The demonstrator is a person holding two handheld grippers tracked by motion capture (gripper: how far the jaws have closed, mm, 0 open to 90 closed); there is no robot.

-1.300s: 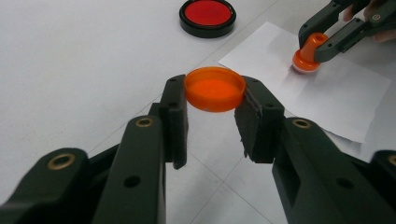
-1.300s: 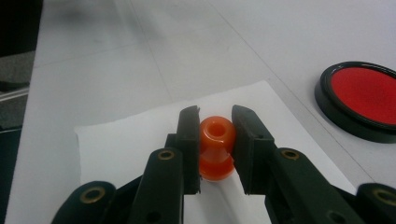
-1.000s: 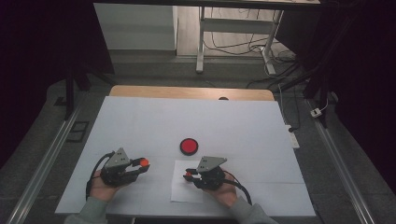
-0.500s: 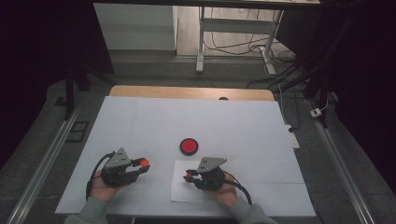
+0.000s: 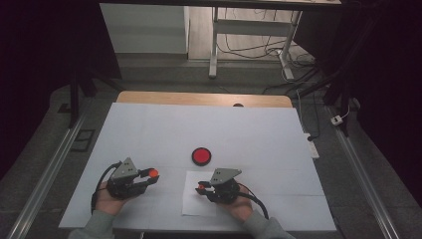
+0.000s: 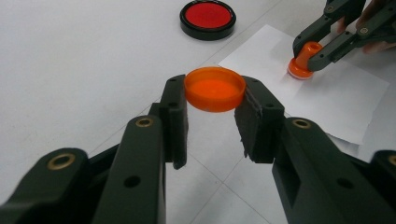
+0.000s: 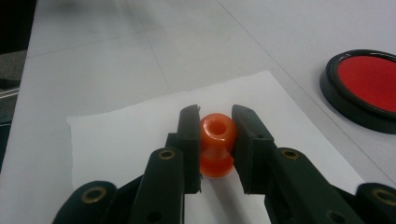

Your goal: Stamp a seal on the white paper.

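White table [image 5: 249, 129]; left gripper [image 6: 212, 114] pinching orange cap [image 6: 215, 88]; right gripper [image 7: 215, 126] pinching orange stamp [image 7: 216, 144], base half hidden.

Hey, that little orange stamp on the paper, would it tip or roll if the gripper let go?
The orange stamp probably stands: its flared base sits flat on the paper. Knocked over, its round body would likely roll. It looks light, since the right gripper pinches only its narrow neck.

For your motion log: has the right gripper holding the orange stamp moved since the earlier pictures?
No. The right gripper sits at the same spot below the round red ink pad.
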